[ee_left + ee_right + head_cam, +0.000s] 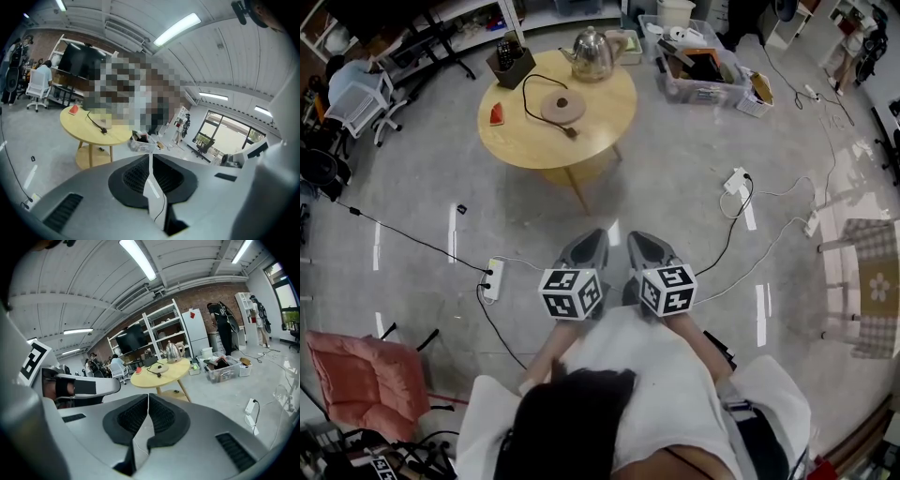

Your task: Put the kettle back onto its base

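The kettle stands upright on the round worktop, at its 1 o'clock edge. It is off the base, which lies near the middle of the worktop. The kettle is at 1 o'clock from the base, near it but not touching. A black cord loops from the base across the wood. A black box sits at the 11 o'clock edge and a small red thing at 9 o'clock.

Off the worktop at 2 o'clock, a clear bin full of odds and ends stands on the floor nearby. At 6 o'clock the floor is open grey concrete crossed by cables. One power strip lies at 7 o'clock and another at 4 o'clock.

The left gripper and right gripper hang side by side over that floor, well apart from the worktop. Both have their jaws pressed together on nothing. The kettle lies at 12 o'clock from them.
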### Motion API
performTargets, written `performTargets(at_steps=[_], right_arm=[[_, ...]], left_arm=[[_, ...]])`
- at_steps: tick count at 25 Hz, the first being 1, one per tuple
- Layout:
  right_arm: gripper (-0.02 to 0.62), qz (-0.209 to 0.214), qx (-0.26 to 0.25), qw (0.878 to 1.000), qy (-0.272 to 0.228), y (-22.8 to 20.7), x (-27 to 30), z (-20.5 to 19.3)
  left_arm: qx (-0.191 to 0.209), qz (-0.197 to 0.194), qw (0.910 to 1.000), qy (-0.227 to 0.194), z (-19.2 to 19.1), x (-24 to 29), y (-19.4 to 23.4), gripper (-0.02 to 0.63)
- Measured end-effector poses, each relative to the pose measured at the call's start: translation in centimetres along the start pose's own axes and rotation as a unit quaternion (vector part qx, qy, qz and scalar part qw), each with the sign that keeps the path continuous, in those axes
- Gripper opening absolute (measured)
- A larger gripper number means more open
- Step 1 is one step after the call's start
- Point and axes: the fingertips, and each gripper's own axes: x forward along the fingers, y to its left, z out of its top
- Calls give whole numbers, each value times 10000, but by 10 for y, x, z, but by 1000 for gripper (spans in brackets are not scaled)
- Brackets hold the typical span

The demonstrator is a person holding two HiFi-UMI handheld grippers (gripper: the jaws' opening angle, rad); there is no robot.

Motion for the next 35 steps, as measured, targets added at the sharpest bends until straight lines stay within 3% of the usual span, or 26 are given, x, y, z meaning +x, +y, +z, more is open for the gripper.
performTargets(at_steps=[26,35], right_arm=[[29,439,-295,9985,133,-112,41,56],[29,725,-304,9968,144,-130,52,62]], left_arm=[[-137,442,9989,-72,35,117,-31,46],[-228,656,9975,-90,36,136,-30,46]])
